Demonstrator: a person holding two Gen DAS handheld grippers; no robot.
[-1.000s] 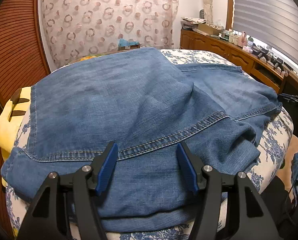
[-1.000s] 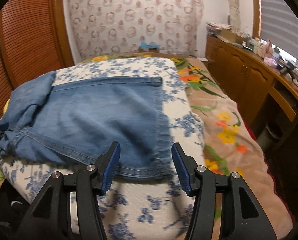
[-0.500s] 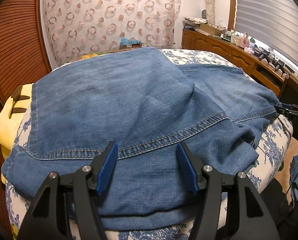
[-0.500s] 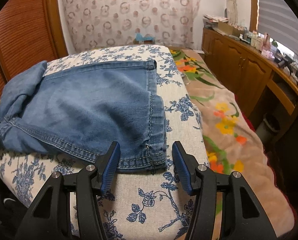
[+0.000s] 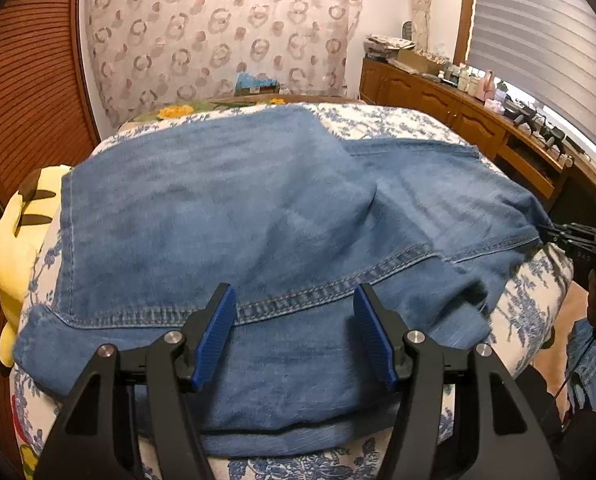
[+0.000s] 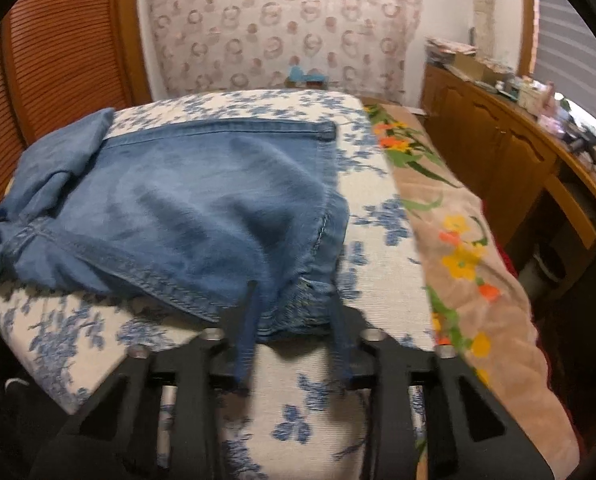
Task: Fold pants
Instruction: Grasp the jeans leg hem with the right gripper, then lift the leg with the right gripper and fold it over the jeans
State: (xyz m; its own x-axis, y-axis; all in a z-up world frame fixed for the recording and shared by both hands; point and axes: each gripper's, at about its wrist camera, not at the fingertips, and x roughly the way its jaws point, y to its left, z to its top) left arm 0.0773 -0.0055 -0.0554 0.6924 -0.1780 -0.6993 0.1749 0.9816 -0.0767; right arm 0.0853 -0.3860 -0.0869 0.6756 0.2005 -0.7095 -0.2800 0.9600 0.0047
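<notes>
Blue denim pants (image 5: 258, 216) lie spread over a bed with a blue-flowered cover (image 5: 529, 304). My left gripper (image 5: 294, 324) hovers open just above a stitched seam near the front edge, with nothing pinched between its blue pads (image 5: 214, 328). In the right wrist view the pants (image 6: 202, 208) reach to the bed's near corner. My right gripper (image 6: 294, 316) is closing its jaws on the bunched hem corner there, and the fingers are blurred. From the left wrist view the right gripper (image 5: 565, 236) meets the denim's right edge.
A yellow plush toy (image 5: 14, 248) lies at the bed's left side. A wooden cabinet (image 5: 477, 124) with clutter on top runs along the right wall under a window blind. A flowered peach blanket (image 6: 469, 248) covers the bed to the right. Slatted wooden doors (image 6: 58, 56) stand at the left.
The right gripper's fingers have come together on the pants' near hem corner, and the fabric there has bunched up. The left gripper has stayed still and open.
</notes>
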